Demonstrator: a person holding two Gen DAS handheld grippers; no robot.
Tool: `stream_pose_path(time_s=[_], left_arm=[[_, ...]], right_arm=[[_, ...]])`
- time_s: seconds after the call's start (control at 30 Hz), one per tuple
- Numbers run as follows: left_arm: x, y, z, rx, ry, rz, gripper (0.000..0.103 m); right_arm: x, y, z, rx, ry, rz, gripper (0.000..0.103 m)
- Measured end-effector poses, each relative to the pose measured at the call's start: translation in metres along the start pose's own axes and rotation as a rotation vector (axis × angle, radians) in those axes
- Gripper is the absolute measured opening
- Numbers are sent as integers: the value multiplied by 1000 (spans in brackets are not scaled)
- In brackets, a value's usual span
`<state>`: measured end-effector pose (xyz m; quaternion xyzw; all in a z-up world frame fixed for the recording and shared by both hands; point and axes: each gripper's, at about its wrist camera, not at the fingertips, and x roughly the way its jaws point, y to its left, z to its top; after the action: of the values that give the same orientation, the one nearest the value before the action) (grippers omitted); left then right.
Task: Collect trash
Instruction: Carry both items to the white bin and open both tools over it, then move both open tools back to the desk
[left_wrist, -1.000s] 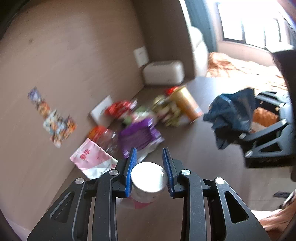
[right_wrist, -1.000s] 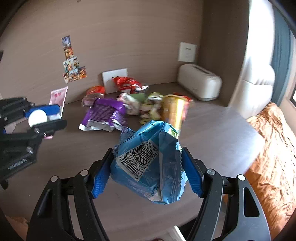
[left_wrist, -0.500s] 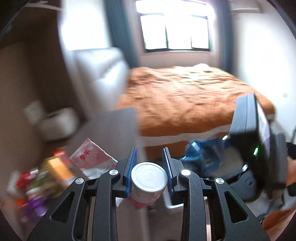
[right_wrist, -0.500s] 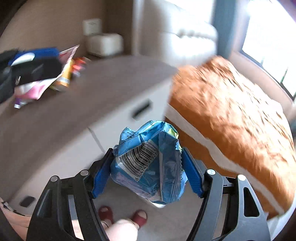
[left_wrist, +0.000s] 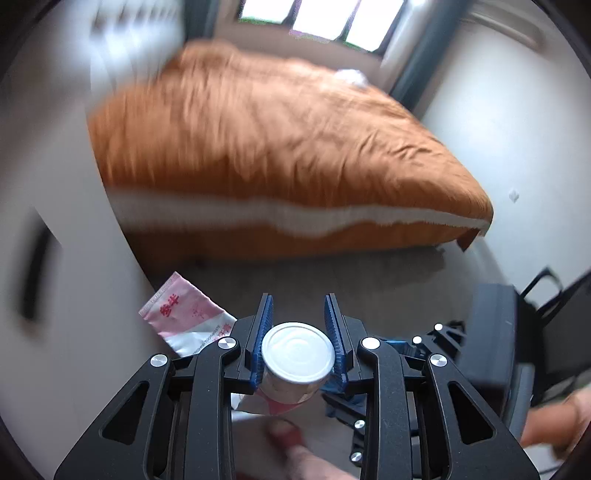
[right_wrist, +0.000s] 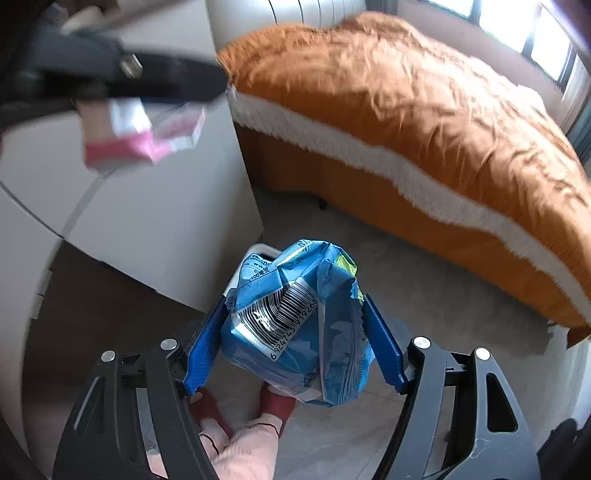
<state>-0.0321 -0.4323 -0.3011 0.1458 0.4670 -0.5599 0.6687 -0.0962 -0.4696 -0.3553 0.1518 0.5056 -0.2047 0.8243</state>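
Note:
My left gripper (left_wrist: 298, 341) is shut on a small cup with a silver foil lid (left_wrist: 297, 351); a pink and white wrapper (left_wrist: 188, 320) hangs beside it at the left finger. My right gripper (right_wrist: 293, 334) is shut on a crumpled blue snack bag (right_wrist: 295, 325) with a barcode. Behind the bag, a white bin rim (right_wrist: 260, 251) shows on the floor, mostly hidden. The left gripper with the pink wrapper (right_wrist: 140, 133) appears blurred at the upper left of the right wrist view. The right gripper's frame (left_wrist: 424, 347) shows low right in the left wrist view.
A bed with an orange cover (right_wrist: 424, 122) fills the right and far side. A white cabinet (right_wrist: 155, 214) stands at the left. The person's feet in red slippers (right_wrist: 277, 404) are on the grey floor (right_wrist: 424, 295) below the grippers.
Both grippers have swung away from the table top with its litter, toward the bed and down to the floor. The white bin has come into view under the blue bag. Both grips are unchanged.

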Motion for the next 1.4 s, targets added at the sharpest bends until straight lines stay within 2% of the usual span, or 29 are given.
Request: stream_pose_path(time_s=[0.1, 0.27, 0.3, 0.33, 0.37, 0.4, 0.53, 0.63, 0.83, 0.97, 1.23, 1.4], left_arm=[[62, 35, -18, -109, 86, -32, 28], [138, 68, -43, -176, 144, -24, 28], [153, 74, -48, -185, 165, -20, 31], [167, 80, -54, -196, 187, -20, 55], [177, 84, -55, -208, 202, -12, 78], [186, 90, -60, -228, 210, 18, 98], [200, 104, -78, -247, 219, 69, 98], [205, 108, -86, -255, 236, 76, 98], [197, 108, -85, -254, 237, 92, 98], [177, 92, -67, -245, 212, 105, 98], [94, 51, -19, -197, 116, 138, 98], [20, 14, 10, -140, 0, 191, 98]], right_arm=[[51, -9, -14, 16, 36, 15, 72], [117, -13, -34, 19, 60, 44, 73], [126, -13, -37, 20, 60, 52, 77], [136, -14, -40, 18, 61, 65, 91], [148, -14, -45, 7, 72, 83, 100], [157, -15, -50, -3, 70, 84, 98], [181, -19, -67, -36, 113, 54, 98], [187, -22, -73, -25, 127, 51, 98], [178, -20, -64, -22, 114, 45, 98], [158, -20, -50, -25, 96, 41, 98], [70, -23, -17, 44, 37, 16, 98], [3, -18, 10, 70, -39, 15, 98]])
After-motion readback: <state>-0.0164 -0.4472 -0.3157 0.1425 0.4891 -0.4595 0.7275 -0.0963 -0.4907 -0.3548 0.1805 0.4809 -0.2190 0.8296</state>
